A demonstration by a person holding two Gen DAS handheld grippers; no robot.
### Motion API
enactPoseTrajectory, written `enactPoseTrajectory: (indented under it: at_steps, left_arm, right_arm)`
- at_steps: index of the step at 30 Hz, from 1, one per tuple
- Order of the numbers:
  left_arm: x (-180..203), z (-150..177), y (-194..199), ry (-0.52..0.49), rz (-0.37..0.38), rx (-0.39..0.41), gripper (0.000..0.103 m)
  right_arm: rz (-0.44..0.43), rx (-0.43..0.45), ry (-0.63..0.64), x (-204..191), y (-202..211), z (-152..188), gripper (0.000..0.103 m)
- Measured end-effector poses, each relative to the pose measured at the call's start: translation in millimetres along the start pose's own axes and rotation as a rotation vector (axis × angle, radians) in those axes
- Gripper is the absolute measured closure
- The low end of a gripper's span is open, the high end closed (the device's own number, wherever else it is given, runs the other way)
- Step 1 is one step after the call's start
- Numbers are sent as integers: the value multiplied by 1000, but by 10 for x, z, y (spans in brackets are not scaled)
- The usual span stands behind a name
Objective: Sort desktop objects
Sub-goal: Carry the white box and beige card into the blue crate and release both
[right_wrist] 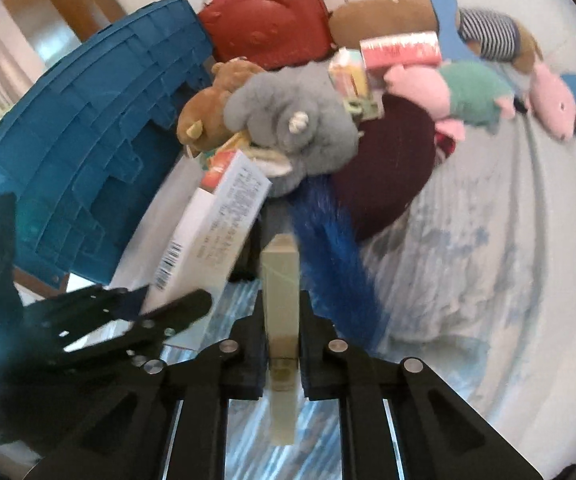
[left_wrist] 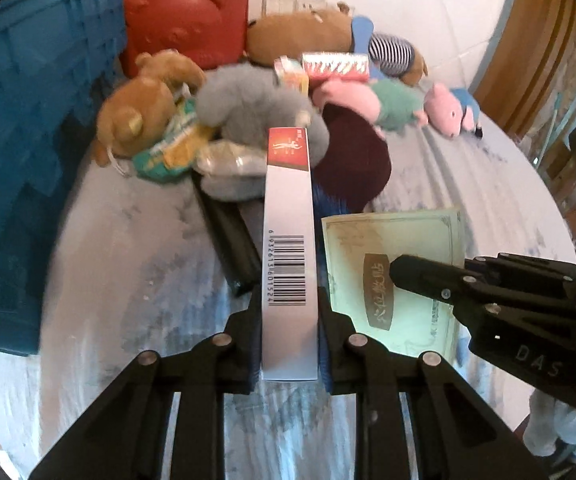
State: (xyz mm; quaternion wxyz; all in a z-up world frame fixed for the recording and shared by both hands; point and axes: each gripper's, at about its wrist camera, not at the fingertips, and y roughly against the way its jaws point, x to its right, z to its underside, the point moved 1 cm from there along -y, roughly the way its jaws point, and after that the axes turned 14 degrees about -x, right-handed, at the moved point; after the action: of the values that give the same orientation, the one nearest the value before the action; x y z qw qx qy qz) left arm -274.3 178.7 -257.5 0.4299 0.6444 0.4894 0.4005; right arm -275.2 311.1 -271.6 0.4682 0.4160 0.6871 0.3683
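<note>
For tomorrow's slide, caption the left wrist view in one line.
Left gripper grips a white barcoded box edge-up before piled plush toys.

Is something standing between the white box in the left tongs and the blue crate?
Nothing visible does. The white box is clamped in the left tongs; only bare tablecloth separates it from the blue crate.

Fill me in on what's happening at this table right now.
A person is sorting a cluttered table with two handheld grippers. The left gripper is shut on a white box with a barcode, held edge-up. The right gripper is clamped on a pale green box, also seen edge-on. Ahead sits an unsorted pile: a grey plush, brown teddy bears, pink pig toys, a red case and a blue crate at the left.
</note>
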Motion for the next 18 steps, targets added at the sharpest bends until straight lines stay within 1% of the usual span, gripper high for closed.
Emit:
enactPoseTrajectory:
  at_steps: [4,9,13,16,18]
  left_arm:
    - [-19,-2,243,21,-4,44,81]
    - [-42,-4,548,46,-9,98,81]
    - [-114,20,829,82,-28,159,81]
    - [-196,43,1115,113,-56,222,81]
    - [-283,63,1397,132,-74,286,81]
  right_arm:
    - [36,15,46,-177,147,-62,91]
    - [38,41,98,-331,314,-134,91]
    - [38,82,154,-489,501,-231,91]
    - [25,130,209,-655,710,-329,91]
    - [16,173,251,-815,879,-411,91]
